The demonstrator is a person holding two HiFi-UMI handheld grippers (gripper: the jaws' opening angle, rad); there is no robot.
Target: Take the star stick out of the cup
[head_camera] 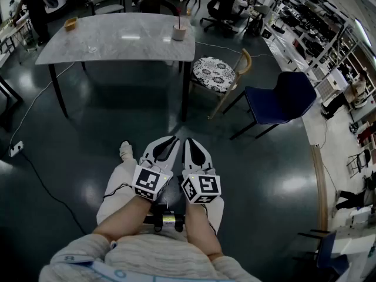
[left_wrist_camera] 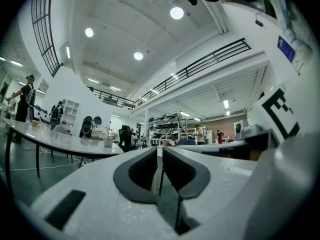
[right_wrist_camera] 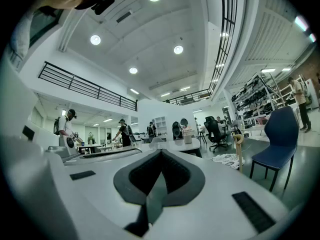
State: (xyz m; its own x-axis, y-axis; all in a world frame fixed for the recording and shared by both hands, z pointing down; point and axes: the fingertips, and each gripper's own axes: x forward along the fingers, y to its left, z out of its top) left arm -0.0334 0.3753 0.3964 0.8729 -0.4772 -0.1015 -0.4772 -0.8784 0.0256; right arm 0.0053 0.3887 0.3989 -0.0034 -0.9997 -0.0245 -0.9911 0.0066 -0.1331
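A pale cup [head_camera: 178,32] stands near the far right edge of the grey table [head_camera: 117,40], with a thin reddish stick [head_camera: 177,20] rising out of it; the star end is too small to make out. The cup [left_wrist_camera: 108,142] shows tiny in the left gripper view and again, as the cup [right_wrist_camera: 188,137], in the right gripper view. Both grippers are held close to the person's lap, far short of the table. My left gripper [head_camera: 170,140] [left_wrist_camera: 159,150] has its jaws together with only a thin slit and nothing held. My right gripper [head_camera: 189,141] [right_wrist_camera: 160,151] is shut and empty.
A wooden chair with a patterned cushion [head_camera: 214,73] and a blue chair [head_camera: 281,101] stand right of the table. A small tan box [head_camera: 71,23] lies on the table's far left. A power strip [head_camera: 16,148] with cable is on the dark floor at left. Shelving lines the right side.
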